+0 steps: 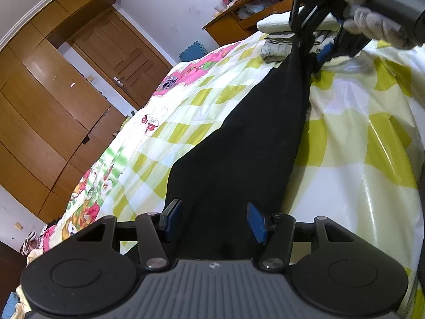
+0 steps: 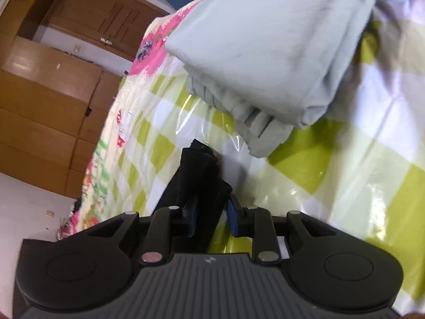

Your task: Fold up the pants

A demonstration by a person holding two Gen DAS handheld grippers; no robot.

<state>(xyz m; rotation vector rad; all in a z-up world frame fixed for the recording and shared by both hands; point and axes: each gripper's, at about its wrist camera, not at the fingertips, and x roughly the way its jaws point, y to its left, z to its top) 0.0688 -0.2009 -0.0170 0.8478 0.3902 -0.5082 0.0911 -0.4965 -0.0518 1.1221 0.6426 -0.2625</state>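
**Black pants stretched between both grippers on the bed**

From my left wrist camera I saw the black pants (image 1: 247, 138) lying in a long strip across the checked bedcover (image 1: 358, 138), running from my left gripper (image 1: 215, 219) up to the far right gripper (image 1: 316, 50). The left claw stood spread, its blue pads (image 1: 256, 222) on either side of the near end of the cloth; the fabric passed between them, and I could not tell whether either pad pressed it. A gloved hand (image 1: 377, 18) held the right gripper's handle at the top of that view.

From the right wrist camera, which was blurred, the right gripper (image 2: 212, 218) had the bunched black pants (image 2: 196, 175) sitting between its fingers. The claw was only narrowly parted, and the left pad lay against the cloth while the right pad (image 2: 233, 219) stood just beside it, so I read the grip as loosened rather than pinching.

Beyond the pants' end, a folded pale grey garment (image 2: 265, 47) rested on the bedcover (image 2: 345, 172). In the left view I also saw a small stack of folded clothes (image 1: 279, 47) near the right gripper, a wooden door (image 1: 119, 53) and a wooden wardrobe (image 1: 39, 111) along the wall.
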